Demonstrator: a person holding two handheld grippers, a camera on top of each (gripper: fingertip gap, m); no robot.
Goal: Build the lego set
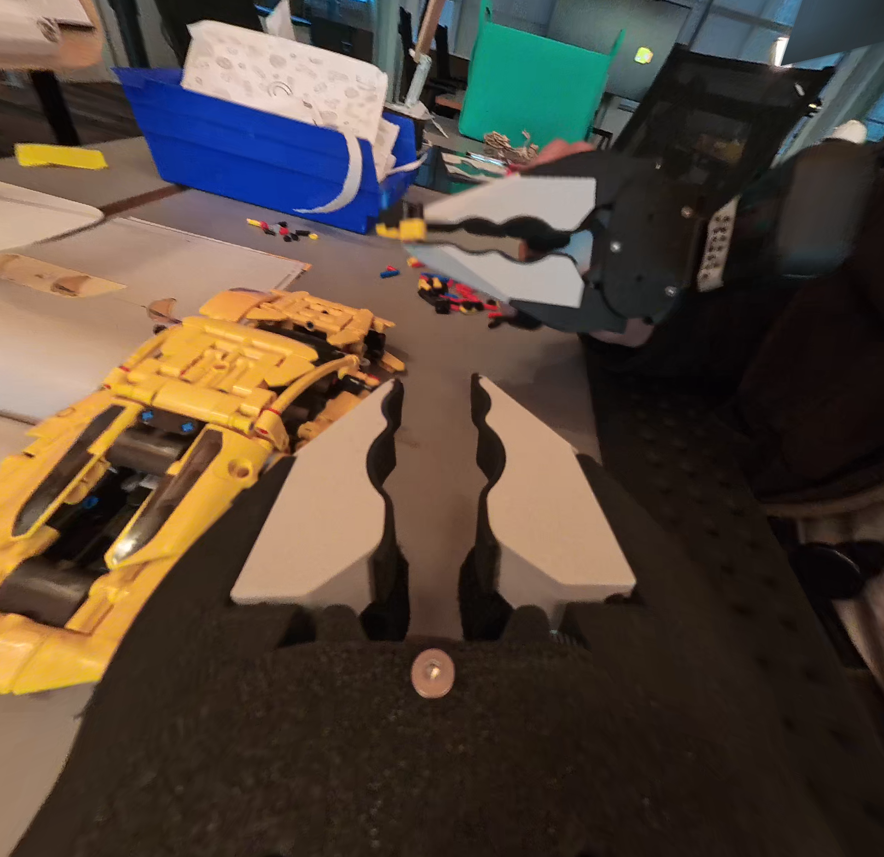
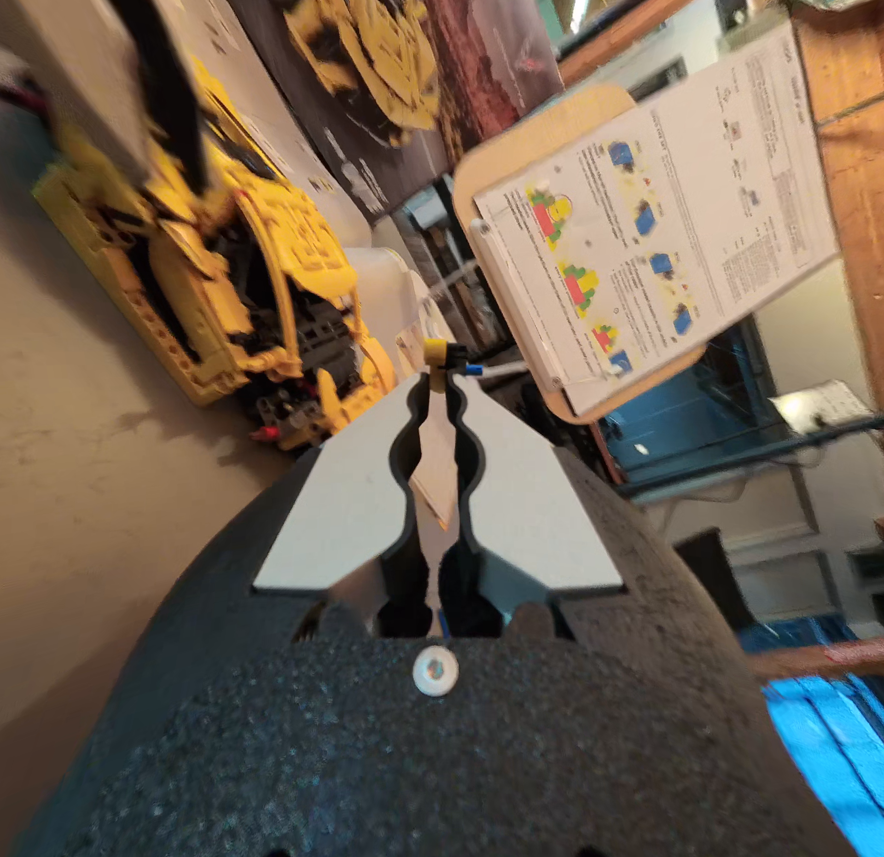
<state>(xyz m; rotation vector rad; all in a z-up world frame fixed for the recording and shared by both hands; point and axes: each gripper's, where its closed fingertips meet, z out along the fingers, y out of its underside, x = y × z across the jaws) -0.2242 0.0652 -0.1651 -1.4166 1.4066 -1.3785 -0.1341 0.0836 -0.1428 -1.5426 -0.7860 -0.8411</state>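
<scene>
- Bare grey table (image 1: pixel 502 356) lies ahead of the left gripper (image 1: pixel 435 384).
- Yellow lego car (image 1: pixel 191 403) blocks the left.
- Loose pieces (image 1: pixel 454 296) and blue bin (image 1: pixel 268 150) crowd the far side.

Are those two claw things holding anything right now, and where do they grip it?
The right gripper pinches a small yellow piece by its lower end, at the fingertips. The left gripper is open and holds nothing.

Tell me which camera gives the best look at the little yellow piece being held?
The right wrist view: the small yellow piece sits centred, pinched at the right hand-held gripper tips, black and blue bits visible. The left wrist view shows it farther off and blurred, in that same hand-held gripper.
</scene>
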